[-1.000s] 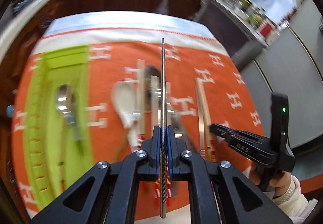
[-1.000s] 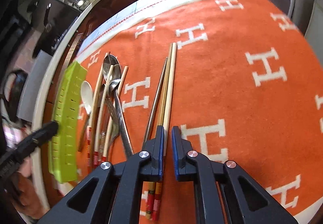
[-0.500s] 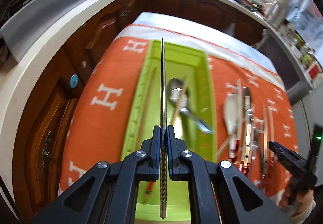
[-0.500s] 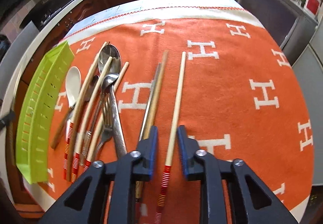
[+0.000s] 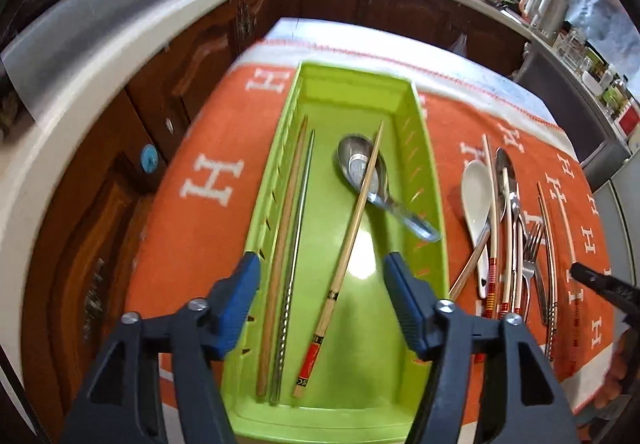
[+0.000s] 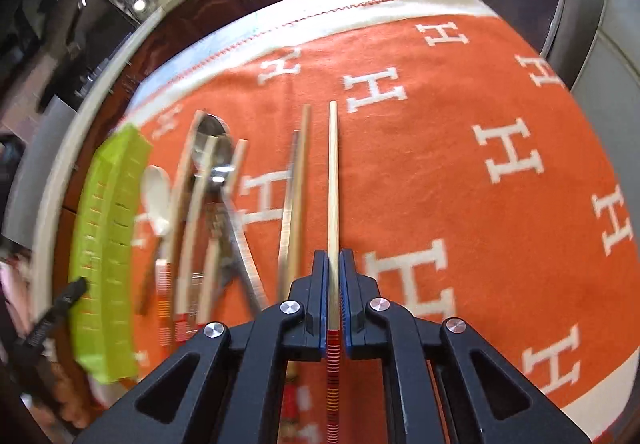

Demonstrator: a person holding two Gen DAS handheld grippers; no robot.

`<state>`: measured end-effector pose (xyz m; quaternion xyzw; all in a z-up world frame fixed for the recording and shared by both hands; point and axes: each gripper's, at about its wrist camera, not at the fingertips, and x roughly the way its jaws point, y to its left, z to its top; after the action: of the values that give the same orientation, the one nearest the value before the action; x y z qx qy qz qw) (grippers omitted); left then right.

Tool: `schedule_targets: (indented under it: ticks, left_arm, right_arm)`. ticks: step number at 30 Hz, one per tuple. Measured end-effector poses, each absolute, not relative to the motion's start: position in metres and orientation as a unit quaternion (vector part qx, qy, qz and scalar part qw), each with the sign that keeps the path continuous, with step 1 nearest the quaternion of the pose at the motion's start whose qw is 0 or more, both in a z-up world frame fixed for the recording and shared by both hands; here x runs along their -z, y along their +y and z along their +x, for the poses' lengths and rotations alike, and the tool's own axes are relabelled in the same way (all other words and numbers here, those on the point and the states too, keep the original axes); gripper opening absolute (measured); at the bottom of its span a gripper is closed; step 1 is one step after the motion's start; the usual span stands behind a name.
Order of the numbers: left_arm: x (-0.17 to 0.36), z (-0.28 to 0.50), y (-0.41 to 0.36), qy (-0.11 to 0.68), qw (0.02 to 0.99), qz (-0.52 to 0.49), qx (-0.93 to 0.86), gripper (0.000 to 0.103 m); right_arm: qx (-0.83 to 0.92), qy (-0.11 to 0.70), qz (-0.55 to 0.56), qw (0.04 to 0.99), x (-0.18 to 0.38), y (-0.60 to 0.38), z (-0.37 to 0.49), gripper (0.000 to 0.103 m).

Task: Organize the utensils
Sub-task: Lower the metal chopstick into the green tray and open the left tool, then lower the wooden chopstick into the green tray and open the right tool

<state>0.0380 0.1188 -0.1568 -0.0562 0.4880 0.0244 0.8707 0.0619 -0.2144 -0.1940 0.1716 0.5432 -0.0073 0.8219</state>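
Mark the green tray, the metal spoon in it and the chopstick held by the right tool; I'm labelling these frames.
green tray (image 5: 434, 179): left wrist view, right wall.
metal spoon (image 5: 354, 165): left wrist view, bowl.
chopstick (image 6: 333, 179): right wrist view, mid-shaft.

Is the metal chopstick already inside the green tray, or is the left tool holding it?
Inside. The metal chopstick lies flat in the green tray beside a wooden chopstick; the left tool is open and empty above it.

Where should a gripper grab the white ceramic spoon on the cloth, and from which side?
White ceramic spoon: grip the narrow handle just below the bowl, from above, jaws across it. The bowl is too wide, and a chopstick lies tight along its right side, so clearance is best on the left, towards the green tray.
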Motion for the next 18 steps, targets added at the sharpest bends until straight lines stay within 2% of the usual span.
schedule_targets:
  ticks: [2, 8, 13, 18]
  left_arm:
    - [0.147, 0.036, 0.116, 0.475, 0.878, -0.038, -0.038, 0.072]
    - [0.123, 0.032, 0.127, 0.454, 0.888, -0.037, -0.060, 0.078]
    - [0.109, 0.031, 0.150, 0.449, 0.888, -0.039, -0.095, 0.079]
    - [0.103, 0.028, 0.172, 0.446, 0.886, -0.050, -0.119, 0.079]
  right_arm:
    - [-0.012, 0.537, 0.181, 0.824, 0.179, -0.208, 0.059, 0.005]
    - [-0.105, 0.531, 0.187, 0.820, 0.133, -0.157, 0.065, 0.005]
    - [-0.176, 0.541, 0.167, 0.805, 0.108, -0.089, 0.085, 0.005]
    - [-0.189, 0.555, 0.158, 0.795, 0.116, -0.031, 0.114, 0.005]
